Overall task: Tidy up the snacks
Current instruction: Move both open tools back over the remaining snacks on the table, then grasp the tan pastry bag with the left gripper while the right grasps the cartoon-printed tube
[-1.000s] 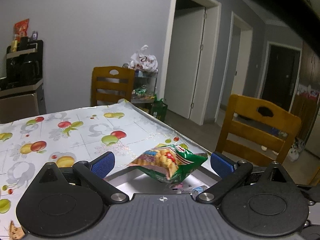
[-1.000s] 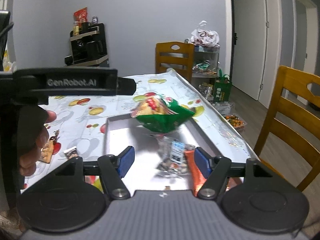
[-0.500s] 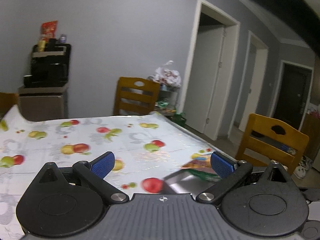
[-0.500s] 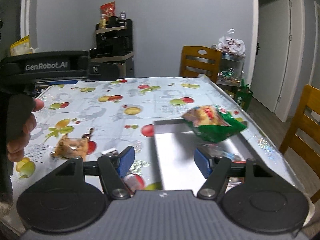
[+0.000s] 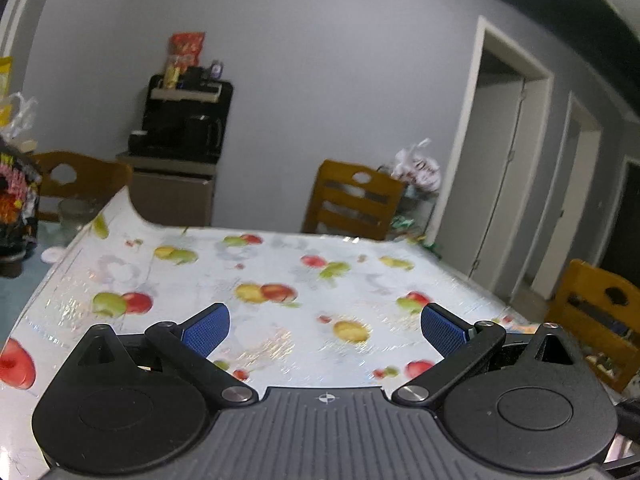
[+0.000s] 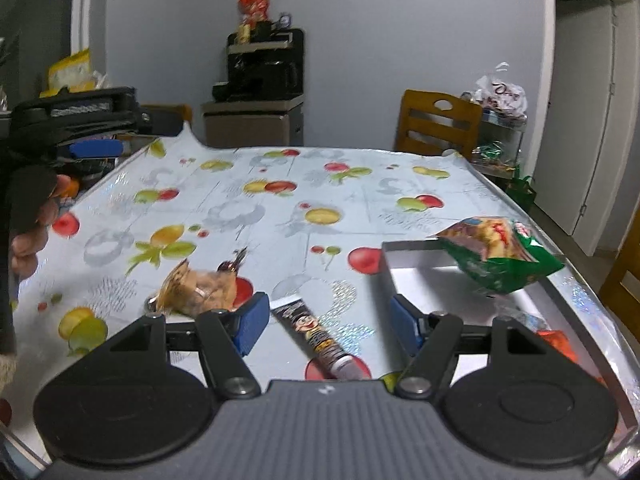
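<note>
My left gripper [image 5: 324, 330] is open over the fruit-patterned tablecloth [image 5: 280, 272], with nothing between its blue pads. My right gripper [image 6: 328, 324] is also open, held above a dark stick-shaped snack pack [image 6: 316, 336] that lies on the cloth between its fingers, untouched. A clear packet of brown snacks [image 6: 198, 290] lies just left of the right gripper's left pad. At the right stands a silver tray [image 6: 400, 252]. A green snack bag [image 6: 500, 256] rests at its far end and a red packet [image 6: 556, 340] lies nearer.
A person's hand [image 6: 28, 216] grips the other tool's handle at the left edge. Wooden chairs [image 6: 436, 124] stand at the table's far side and right. A dark counter appliance [image 6: 264, 68] is against the back wall. A glass [image 5: 76, 216] sits past the table's left edge.
Both views have swung to the left. The tray and green bag left the left wrist view and slid to the right in the right wrist view, where the stick pack and clear packet appeared.
</note>
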{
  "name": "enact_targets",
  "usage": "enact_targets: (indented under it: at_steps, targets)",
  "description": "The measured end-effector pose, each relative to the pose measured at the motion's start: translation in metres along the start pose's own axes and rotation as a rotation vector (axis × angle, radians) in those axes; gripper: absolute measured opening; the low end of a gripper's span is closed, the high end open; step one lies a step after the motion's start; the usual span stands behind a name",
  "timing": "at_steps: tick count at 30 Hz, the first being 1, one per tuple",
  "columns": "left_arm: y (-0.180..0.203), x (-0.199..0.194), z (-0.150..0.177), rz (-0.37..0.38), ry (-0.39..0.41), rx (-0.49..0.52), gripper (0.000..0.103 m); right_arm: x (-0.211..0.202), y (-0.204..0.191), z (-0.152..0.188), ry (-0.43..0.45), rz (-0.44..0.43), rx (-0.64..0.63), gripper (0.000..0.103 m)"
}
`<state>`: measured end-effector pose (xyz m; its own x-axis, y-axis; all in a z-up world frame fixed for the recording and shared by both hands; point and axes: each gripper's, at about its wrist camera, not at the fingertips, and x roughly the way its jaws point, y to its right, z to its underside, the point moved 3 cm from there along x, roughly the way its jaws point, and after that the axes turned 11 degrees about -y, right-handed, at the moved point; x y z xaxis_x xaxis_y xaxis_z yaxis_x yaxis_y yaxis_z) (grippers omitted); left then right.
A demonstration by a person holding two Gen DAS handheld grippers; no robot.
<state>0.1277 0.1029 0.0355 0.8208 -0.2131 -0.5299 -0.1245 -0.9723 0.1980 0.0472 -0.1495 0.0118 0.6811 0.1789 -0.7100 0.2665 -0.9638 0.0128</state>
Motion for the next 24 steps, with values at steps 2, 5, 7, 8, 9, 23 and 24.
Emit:
enact_targets:
  at_steps: [2, 5, 7, 8, 9, 23, 24]
  targets:
    - [-0.007, 0.007, 0.007, 0.015, -0.034, -0.015, 0.103, 0.005, -0.005, 0.0, -0.014, 0.001, -0.016, 0.067]
    - [-0.015, 0.019, 0.018, 0.035, -0.085, -0.024, 0.103, 0.014, -0.011, 0.001, -0.035, 0.001, -0.033, 0.067]
    - [-0.019, 0.025, 0.028, 0.027, -0.111, -0.014, 0.103, 0.02, -0.014, 0.002, -0.048, 0.002, -0.04, 0.067]
    - [-0.021, 0.028, 0.032, 0.021, -0.121, -0.003, 0.103, 0.023, -0.015, 0.002, -0.055, 0.001, -0.044, 0.067]
    - [-0.023, 0.031, 0.035, 0.009, -0.131, 0.012, 0.103, 0.026, -0.015, 0.002, -0.062, 0.0, -0.045, 0.067]
    - [-0.023, 0.06, 0.068, 0.113, -0.192, 0.078, 0.103, 0.086, -0.021, 0.003, -0.131, 0.025, -0.066, 0.067]
    - [-0.023, 0.061, 0.069, 0.126, -0.195, 0.076, 0.103, 0.089, -0.021, 0.003, -0.129, 0.027, -0.079, 0.067]
